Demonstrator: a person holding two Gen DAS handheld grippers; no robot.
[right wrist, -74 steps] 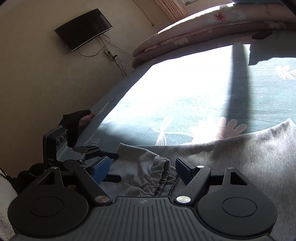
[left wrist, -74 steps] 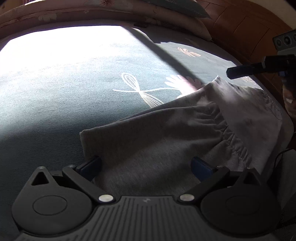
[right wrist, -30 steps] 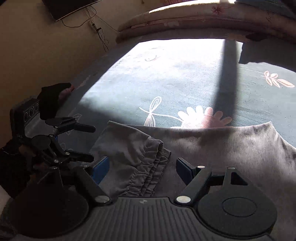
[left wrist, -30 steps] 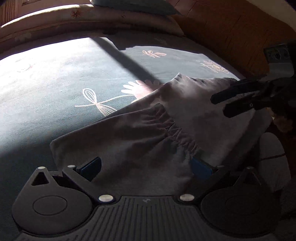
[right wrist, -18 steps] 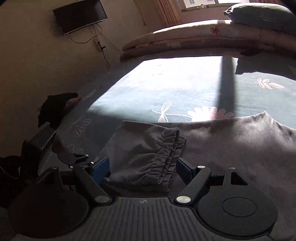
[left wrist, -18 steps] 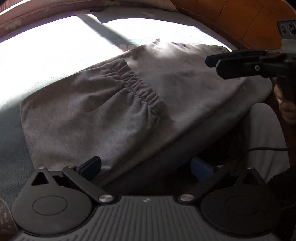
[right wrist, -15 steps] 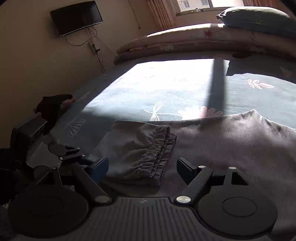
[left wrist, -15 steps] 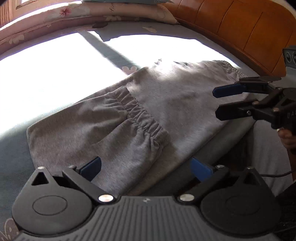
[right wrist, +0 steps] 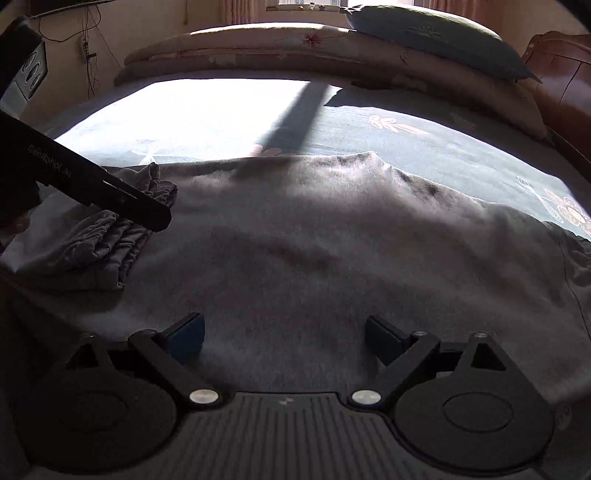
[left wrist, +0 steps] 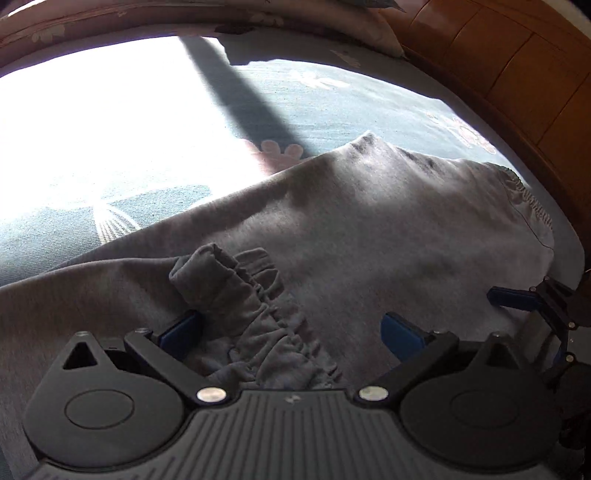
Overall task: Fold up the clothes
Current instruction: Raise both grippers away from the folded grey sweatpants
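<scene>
A grey garment lies spread on the dark teal bedspread, filling the middle of the right wrist view. Its gathered elastic cuff is folded back on the cloth and bunched. My left gripper is open low over that cuff, which rests against the left pad without being pinched. In the right wrist view the cuff lies under the left gripper's dark finger. My right gripper hovers over flat grey cloth, its jaws opening wide with nothing gripped. Its blue finger shows at the right edge.
A wooden headboard runs along the right of the bed. Folded floral quilts and a pillow are stacked along the far side. Bright sunlight and a dark shadow band cross the bedspread beyond the garment.
Both grippers have dropped closer to the garment. The cuff, flat before, now bunches between the left fingers. The right gripper has moved right of the cuff and its jaws stand wider.
</scene>
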